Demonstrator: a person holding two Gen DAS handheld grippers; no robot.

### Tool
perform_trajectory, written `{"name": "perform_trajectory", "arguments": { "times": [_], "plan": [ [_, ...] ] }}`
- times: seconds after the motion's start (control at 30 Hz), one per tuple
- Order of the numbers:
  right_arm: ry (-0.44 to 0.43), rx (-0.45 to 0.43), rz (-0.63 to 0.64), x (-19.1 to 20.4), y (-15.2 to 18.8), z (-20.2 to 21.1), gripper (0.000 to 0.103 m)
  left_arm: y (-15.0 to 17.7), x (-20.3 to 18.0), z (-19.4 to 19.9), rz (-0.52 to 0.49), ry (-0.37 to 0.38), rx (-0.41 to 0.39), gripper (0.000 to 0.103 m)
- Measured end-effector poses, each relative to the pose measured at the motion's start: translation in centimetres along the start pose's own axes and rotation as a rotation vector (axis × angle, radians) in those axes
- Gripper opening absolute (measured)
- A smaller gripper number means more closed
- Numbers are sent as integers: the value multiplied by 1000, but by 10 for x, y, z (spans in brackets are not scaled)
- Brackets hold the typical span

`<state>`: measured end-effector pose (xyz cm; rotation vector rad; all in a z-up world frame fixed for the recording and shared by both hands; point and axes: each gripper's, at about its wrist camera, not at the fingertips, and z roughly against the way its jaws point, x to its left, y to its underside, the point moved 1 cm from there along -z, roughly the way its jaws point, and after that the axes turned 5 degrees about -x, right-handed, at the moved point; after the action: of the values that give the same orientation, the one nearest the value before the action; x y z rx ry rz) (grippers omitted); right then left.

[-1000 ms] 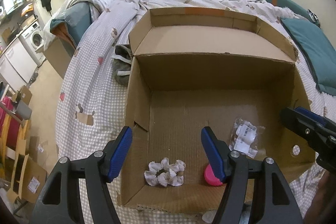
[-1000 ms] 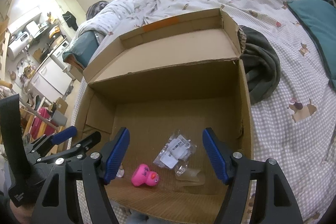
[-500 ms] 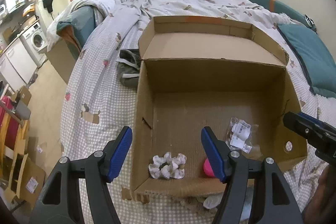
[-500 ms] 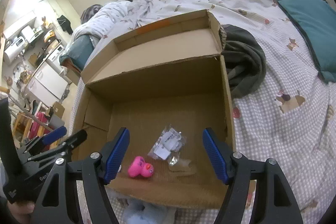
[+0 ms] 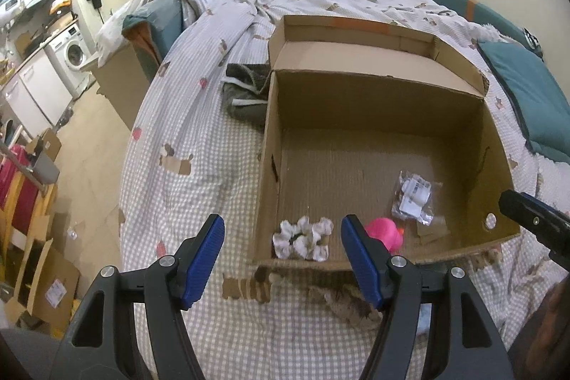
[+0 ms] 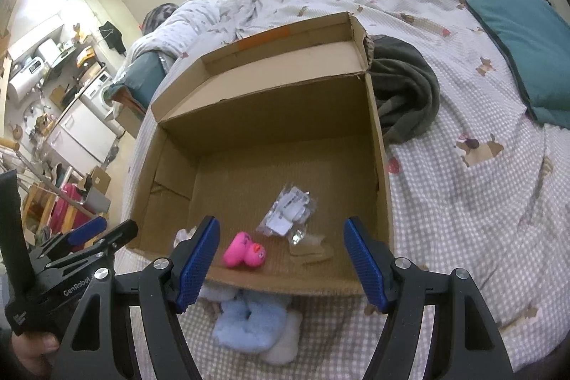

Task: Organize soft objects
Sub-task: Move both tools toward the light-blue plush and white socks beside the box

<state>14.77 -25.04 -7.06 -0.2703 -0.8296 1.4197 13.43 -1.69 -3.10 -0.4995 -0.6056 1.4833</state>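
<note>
So the cardboard box (image 5: 377, 145) fills the middle of both frames, and three things already sit along its near edge: going left to right in the left wrist view, a white scrunchie (image 5: 302, 238), a pink rubber duck (image 5: 386, 234) and a clear plastic packet (image 5: 413, 198). I'd call that partway done. Left gripper (image 5: 283, 260) is spread wide with nothing in it, low in the frame over the checked bedspread (image 5: 185, 202). Right gripper (image 6: 279, 260) is the same, wide apart and empty.

What only the right wrist view shows properly: a fluffy light-blue soft thing (image 6: 249, 326) outside the box at bottom centre, so it's probably next. The left view only catches a brownish furry bit there. A dark garment (image 6: 402, 102) lies beside the box in both views.
</note>
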Motion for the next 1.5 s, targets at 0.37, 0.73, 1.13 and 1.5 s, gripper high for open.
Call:
{"name": "perform_trajectory", "arguments": {
  "times": [0.37, 0.73, 1.13, 1.5],
  "plan": [
    [0, -5, -11, 1, 23, 28, 76, 21, 12, 21, 21, 4, 7, 65],
    [-88, 75, -116, -4, 43, 23, 76, 46, 50, 4, 173, -38, 154, 65],
    [-151, 371, -294, -10, 77, -51, 80, 53, 43, -15, 234, 23, 235, 65],
    [-108, 441, -201, 16, 92, -75, 67, 52, 22, -24, 196, 44, 251, 65]
  ]
}}
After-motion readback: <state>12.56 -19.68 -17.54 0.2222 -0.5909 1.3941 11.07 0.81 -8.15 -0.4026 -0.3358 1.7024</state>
